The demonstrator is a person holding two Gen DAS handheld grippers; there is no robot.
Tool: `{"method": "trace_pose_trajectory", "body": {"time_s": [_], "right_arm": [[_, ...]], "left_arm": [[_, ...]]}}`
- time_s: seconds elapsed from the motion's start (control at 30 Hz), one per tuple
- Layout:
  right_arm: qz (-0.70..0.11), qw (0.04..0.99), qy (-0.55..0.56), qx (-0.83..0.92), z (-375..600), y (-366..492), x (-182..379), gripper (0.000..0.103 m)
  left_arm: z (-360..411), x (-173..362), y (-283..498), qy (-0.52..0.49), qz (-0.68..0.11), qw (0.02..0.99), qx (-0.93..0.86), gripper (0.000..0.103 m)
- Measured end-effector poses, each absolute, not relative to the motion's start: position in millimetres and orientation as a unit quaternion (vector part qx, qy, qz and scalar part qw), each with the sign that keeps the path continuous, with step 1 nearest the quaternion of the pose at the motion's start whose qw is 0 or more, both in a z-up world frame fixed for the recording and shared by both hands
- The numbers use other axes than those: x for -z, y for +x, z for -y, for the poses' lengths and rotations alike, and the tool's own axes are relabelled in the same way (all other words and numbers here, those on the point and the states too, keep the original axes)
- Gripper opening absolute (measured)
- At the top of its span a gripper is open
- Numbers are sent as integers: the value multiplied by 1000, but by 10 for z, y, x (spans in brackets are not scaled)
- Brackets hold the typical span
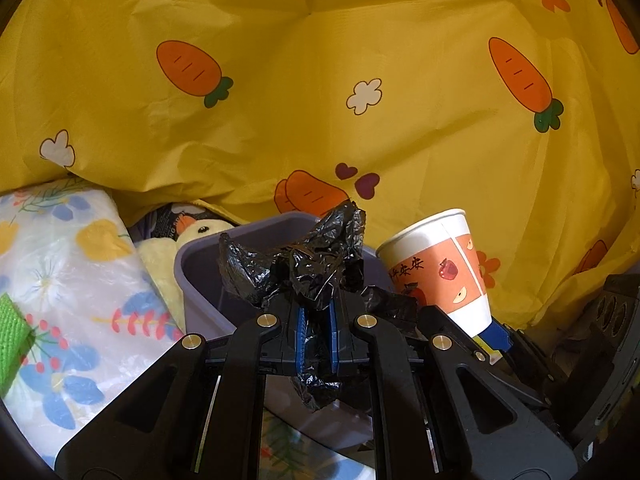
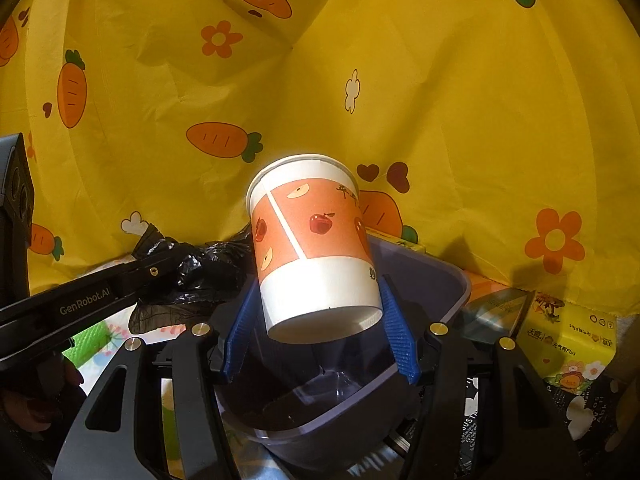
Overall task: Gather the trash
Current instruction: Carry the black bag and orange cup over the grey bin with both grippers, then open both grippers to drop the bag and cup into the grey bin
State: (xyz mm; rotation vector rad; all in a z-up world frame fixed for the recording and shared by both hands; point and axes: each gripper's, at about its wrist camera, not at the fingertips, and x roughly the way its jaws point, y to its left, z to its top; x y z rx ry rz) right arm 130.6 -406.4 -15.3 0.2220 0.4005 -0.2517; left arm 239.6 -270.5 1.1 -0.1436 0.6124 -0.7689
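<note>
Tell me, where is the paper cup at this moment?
The paper cup is held between the blue fingers of the right tool, tilted above the purple bin. In the left wrist view it sits right of the black plastic bag.

Your left wrist camera looks forward along its gripper's fingers from close range, facing the purple bin [image 1: 208, 276] and the yellow carrot-print cloth [image 1: 320, 92] behind it. Your right wrist camera sits to its right, equally close, angled down into the same bin [image 2: 448, 280]. Both views share the bin, the paper cup [image 2: 316, 248], the black bag [image 2: 192, 268] and the cloth.
</note>
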Motion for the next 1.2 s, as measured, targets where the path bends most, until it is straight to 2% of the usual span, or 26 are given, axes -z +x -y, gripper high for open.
{"method": "trace_pose_trajectory", "body": {"time_s": [0.5, 0.57, 0.6, 0.63, 0.67, 0.7, 0.73, 0.77, 0.9, 1.2], "right_arm": [[-217, 963, 95, 133, 4077, 1403, 216, 58], [-218, 962, 95, 133, 4075, 1406, 216, 59], [-219, 962, 95, 132, 4072, 1409, 215, 59], [-220, 962, 95, 131, 4072, 1420, 210, 59], [-221, 962, 94, 131, 4069, 1426, 210, 59], [-223, 962, 93, 131, 4062, 1434, 214, 59], [-224, 962, 91, 129, 4054, 1442, 215, 59], [-225, 962, 90, 128, 4042, 1452, 220, 59], [-230, 962, 87, 123, 3992, 1521, 242, 59], [-191, 972, 75, 118, 3801, 1283, 23, 75]], "left_arm": [[2839, 154, 2502, -76, -323, 862, 384, 8], [2833, 172, 2514, -78, -328, 860, 384, 11], [2828, 179, 2523, -78, -332, 859, 383, 13], [2816, 184, 2525, -77, -335, 860, 377, 24], [2788, 183, 2519, -77, -335, 864, 368, 41], [2741, 174, 2505, -80, -331, 871, 354, 52], [2675, 160, 2484, -86, -326, 878, 341, 68], [2598, 142, 2461, -94, -319, 883, 332, 73], [2334, 84, 2360, -105, -307, 898, 298, 79], [1693, -25, 1812, -73, -265, 942, 191, 85]]}}
